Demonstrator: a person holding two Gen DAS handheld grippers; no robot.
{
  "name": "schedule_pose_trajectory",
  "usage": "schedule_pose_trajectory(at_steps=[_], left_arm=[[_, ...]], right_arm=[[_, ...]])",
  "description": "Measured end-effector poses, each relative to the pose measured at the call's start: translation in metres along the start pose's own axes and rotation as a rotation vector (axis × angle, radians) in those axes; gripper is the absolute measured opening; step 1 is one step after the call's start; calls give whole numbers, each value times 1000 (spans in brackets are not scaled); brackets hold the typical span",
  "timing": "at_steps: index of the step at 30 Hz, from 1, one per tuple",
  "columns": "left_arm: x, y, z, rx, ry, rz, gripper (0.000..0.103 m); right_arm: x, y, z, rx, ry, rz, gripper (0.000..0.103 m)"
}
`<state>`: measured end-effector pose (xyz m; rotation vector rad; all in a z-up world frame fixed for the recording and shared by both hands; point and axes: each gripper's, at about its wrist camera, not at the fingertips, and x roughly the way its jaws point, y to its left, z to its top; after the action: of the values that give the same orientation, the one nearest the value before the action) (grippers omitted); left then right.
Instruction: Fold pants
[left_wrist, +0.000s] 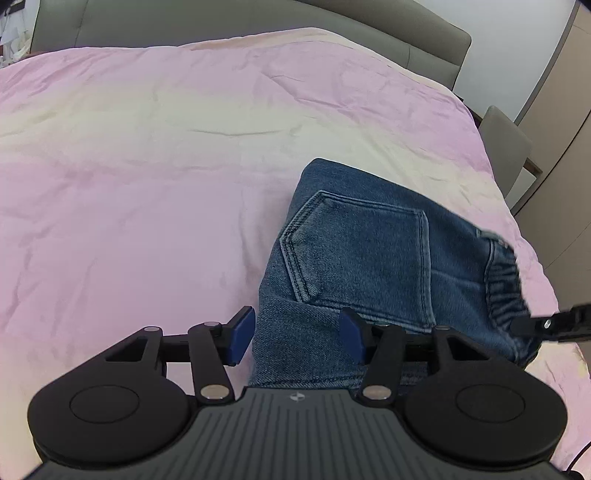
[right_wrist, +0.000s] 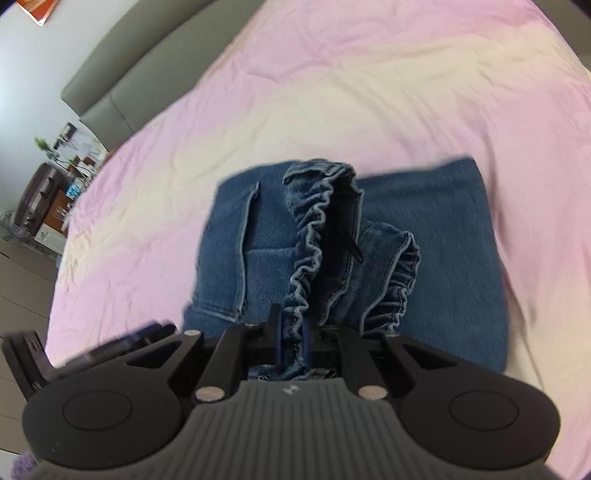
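On the pink bed (left_wrist: 147, 184) our blue pants (left_wrist: 369, 251) lie partly folded. Our right gripper (right_wrist: 291, 343) has its jaws pinched tight on the stretchy waistband (right_wrist: 314, 236) and lifts it. Our left gripper (left_wrist: 295, 336) has its jaws wide apart, holding nothing, low over the pants' near edge. If we pull too hard, the fold underneath may slide apart, or the waistband may slip out.
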<state>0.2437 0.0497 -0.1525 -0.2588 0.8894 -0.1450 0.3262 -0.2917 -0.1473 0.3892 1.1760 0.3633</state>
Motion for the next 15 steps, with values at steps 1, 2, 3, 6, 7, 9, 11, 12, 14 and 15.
schedule_pose_trajectory(at_steps=[1,2,3,6,7,9,11,12,14,15], left_arm=[[2,-3,0,14,3,8,59],[5,-6,-1,30,11,16,59],[9,-9,-2,43,21,23,59],[25,-12,-8,57,75,46,57],[28,-14,-11,62,85,46,57],[29,-15,-16,71,78,57,57],[31,-16,-17,69,78,58,57],[32,-15,-16,68,81,57,56],[33,-16,-15,69,87,56,56],[33,-16,-15,71,89,57,56]], right_arm=[[9,-12,-7,32,21,-19,4],[20,-26,-14,72,37,-31,4],[29,-37,-19,99,46,-30,4],[45,-51,-26,137,54,-18,5],[46,-51,-24,137,56,-10,5],[40,-47,-16,118,50,14,10],[25,-45,-7,98,14,15,28],[18,-45,-2,84,-16,4,40],[12,-50,7,83,-60,8,57],[13,-55,12,110,-74,16,58]])
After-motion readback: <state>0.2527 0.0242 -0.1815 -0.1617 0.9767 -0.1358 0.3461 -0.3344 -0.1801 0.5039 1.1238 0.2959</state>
